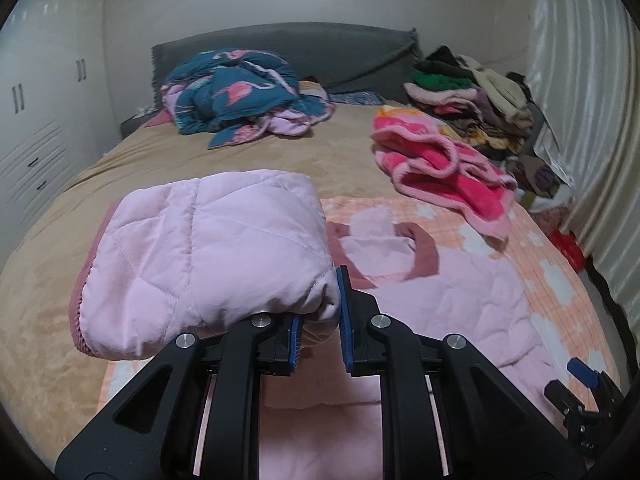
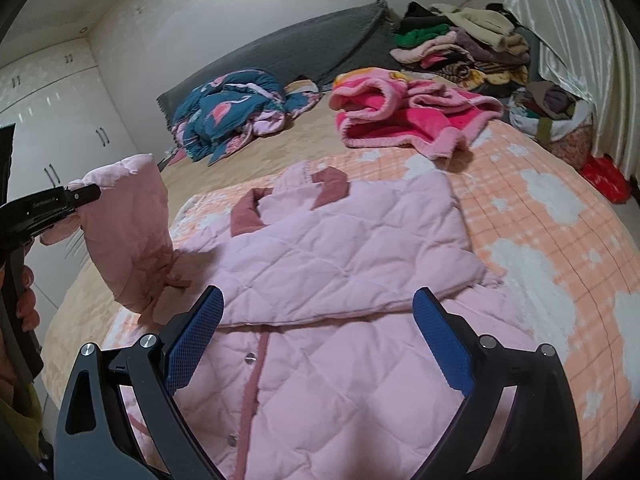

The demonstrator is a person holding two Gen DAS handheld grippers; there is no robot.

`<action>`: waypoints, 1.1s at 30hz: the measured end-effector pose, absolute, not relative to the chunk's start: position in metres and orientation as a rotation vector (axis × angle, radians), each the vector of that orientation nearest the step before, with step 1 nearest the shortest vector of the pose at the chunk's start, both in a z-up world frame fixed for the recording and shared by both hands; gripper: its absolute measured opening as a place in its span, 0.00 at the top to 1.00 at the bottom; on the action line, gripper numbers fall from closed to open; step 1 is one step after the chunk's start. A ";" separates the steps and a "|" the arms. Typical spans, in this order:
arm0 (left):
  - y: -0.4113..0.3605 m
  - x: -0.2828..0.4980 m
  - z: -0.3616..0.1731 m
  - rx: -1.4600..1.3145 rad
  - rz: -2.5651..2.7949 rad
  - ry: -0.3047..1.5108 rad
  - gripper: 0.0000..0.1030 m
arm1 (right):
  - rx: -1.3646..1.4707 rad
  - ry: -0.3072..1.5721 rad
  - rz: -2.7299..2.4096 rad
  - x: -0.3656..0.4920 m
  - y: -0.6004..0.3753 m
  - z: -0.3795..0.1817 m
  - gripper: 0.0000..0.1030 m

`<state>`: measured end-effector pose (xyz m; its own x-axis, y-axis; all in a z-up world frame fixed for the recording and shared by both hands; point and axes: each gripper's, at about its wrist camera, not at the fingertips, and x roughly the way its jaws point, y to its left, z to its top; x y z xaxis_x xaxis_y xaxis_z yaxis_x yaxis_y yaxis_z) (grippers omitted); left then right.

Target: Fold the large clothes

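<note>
Pale pink quilted jacket (image 2: pixel 340 248) spread on the peach checked blanket (image 2: pixel 540 216) covering the bed, its sleeve (image 1: pixel 208 256) lifted clear and pinched between the blue-padded fingers of the left gripper (image 1: pixel 318 320), while the right gripper (image 2: pixel 320 336) hovers spread wide, holding nothing.

At the bottom centre of the frame, the left gripper (image 1: pixel 320 320) pinches a fold of the pink quilted jacket (image 1: pixel 208 264) between its blue pads, lifting a sleeve that fills the left middle. The rest of the jacket lies flat lower right on an orange checked blanket (image 1: pixel 552 264). The right gripper (image 1: pixel 588 384) peeks in at the lower right edge. Upper centre sits a teal flamingo quilt (image 1: pixel 240 92); upper right, a bright pink fleece (image 1: pixel 440 168) and a clothes pile (image 1: pixel 468 96).
</note>
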<state>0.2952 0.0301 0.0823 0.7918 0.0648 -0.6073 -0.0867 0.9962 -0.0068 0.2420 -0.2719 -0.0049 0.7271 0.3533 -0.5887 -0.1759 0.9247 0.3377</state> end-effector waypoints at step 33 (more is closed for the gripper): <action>-0.117 0.304 -0.063 0.346 -0.128 0.892 0.68 | 0.366 0.753 0.082 0.233 -0.359 -0.041 0.08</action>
<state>0.3038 -0.1172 -0.0627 0.6246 0.0339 -0.7802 0.2513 0.9372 0.2419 0.2326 -0.3590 -0.0414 0.7295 0.2030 -0.6531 0.0571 0.9335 0.3539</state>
